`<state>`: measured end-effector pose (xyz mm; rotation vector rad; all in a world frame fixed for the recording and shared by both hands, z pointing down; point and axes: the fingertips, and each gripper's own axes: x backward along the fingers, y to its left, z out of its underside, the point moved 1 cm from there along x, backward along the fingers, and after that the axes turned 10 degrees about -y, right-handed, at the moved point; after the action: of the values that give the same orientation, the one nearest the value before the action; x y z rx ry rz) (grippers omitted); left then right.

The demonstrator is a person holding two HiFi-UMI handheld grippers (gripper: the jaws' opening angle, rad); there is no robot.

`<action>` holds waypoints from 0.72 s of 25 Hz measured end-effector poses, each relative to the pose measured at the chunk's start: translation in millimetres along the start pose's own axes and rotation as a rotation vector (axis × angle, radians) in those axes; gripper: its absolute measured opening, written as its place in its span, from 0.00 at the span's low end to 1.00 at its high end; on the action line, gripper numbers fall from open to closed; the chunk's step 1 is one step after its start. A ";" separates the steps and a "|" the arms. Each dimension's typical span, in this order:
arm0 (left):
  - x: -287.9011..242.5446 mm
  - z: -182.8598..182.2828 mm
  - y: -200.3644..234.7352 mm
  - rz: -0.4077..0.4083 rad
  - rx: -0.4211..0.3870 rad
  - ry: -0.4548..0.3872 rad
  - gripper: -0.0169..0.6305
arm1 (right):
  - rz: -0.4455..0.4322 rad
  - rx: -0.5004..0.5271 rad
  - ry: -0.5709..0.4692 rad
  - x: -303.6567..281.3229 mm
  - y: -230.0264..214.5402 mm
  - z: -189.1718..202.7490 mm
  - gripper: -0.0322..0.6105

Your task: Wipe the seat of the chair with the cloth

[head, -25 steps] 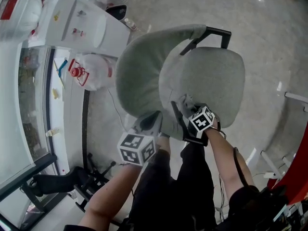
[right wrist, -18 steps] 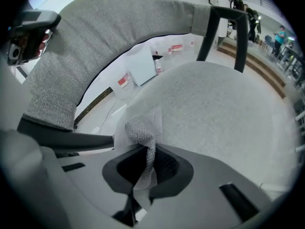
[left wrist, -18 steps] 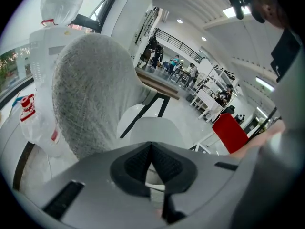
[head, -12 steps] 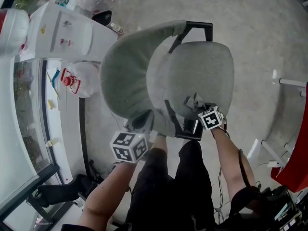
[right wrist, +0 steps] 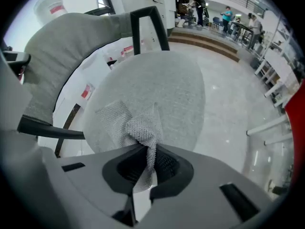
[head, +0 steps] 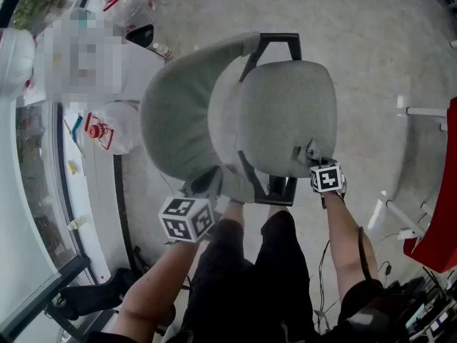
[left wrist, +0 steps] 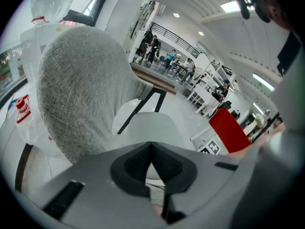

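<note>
The only container I can make out is a white plastic bag with red print, on the floor to the left of the chair. It looks filled out, but I cannot tell what is in it.

The cloth is a grey, open-weave piece, bunched into a crumpled peak. My right claw is clamped on its lower end, and a narrow tail hangs down through the pads. The rest of the cloth fans out and lies on the seat, at the near right edge as I see it from the head view. There the cloth sits just ahead of the right claw.

The seat is a rounded pad in pale grey woven fabric, and I see no marks on it. The grey backrest curves up on its left, joined by a black frame.

My left claw has its pads together at the tips with nothing between them. In the head view the left claw sits at the near left corner of the chair, below the backrest. I cannot tell whether it touches the fabric.
</note>
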<state>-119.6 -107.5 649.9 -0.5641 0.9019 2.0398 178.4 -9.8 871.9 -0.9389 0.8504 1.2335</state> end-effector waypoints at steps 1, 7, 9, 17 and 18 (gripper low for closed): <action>0.4 -0.8 -0.1 -0.002 0.023 0.002 0.04 | 0.028 -0.021 0.009 3.4 -6.5 4.1 0.10; 2.1 -8.9 -6.7 0.026 -0.022 0.016 0.04 | 0.128 -0.128 -0.002 26.8 -27.5 12.4 0.10; 6.2 -12.8 -8.1 0.038 -0.030 0.021 0.04 | 0.099 -0.144 -0.054 33.3 -15.7 -1.6 0.10; 29.9 -31.7 -24.9 0.135 -0.034 0.013 0.04 | -0.075 -0.036 -0.142 46.1 80.9 -82.5 0.10; 33.3 -33.6 -23.8 0.140 -0.019 0.012 0.04 | -0.103 -0.025 -0.144 43.3 97.2 -91.4 0.10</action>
<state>-116.5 -106.7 597.1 -0.5380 0.9530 2.1742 85.7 -69.8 785.4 -0.8916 0.6662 1.2095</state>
